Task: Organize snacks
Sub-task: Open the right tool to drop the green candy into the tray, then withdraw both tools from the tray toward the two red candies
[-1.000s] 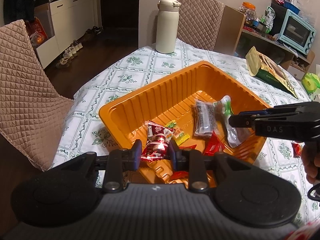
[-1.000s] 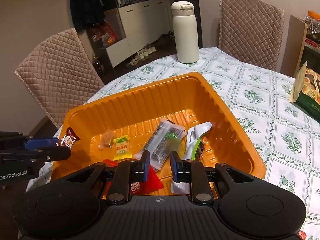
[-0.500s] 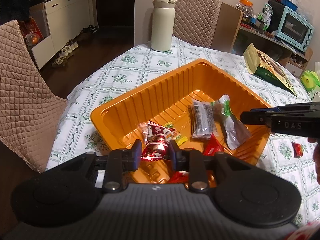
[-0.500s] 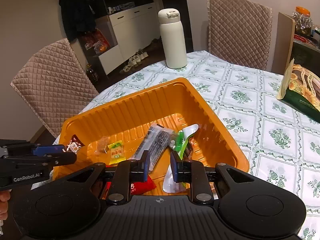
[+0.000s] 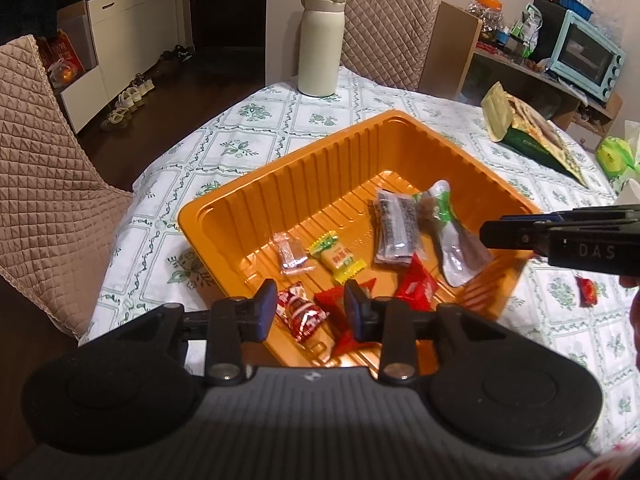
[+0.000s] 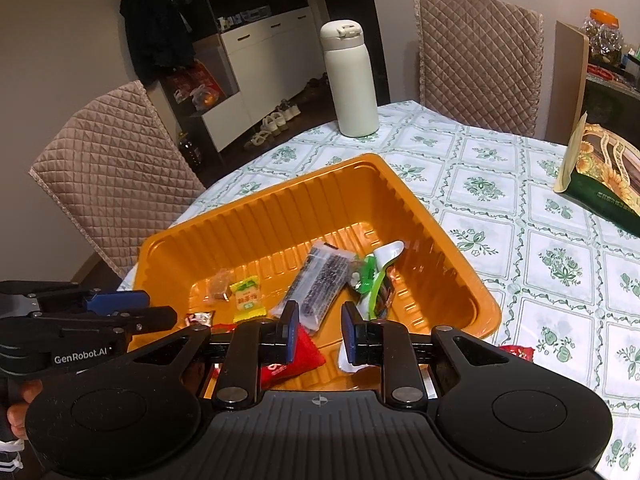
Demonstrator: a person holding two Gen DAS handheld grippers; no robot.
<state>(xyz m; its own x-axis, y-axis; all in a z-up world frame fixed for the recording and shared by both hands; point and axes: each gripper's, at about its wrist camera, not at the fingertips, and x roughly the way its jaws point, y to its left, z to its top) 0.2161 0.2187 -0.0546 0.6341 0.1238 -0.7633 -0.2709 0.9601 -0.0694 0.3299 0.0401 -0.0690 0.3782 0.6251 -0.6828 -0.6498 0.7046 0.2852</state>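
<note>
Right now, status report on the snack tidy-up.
Left gripper open over tray. Right gripper open, empty. Red snack outside tray. Nothing blocking.

Chairs: two quilted beige fabric chairs (image 5: 44, 160) round my table
Table: green-patterned white tablecloth (image 6: 500, 184)
Floor: dark wood (image 5: 192, 88)
Far wall: white drawer cabinet (image 5: 128, 28), plain beige wall (image 6: 52, 40)

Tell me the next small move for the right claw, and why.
Probably swing the right claw right and down toward the red candy lying on the tablecloth just outside the orange tray. That claw is open and empty, the other snacks already lie in the tray, and this piece sits on its side.
</note>
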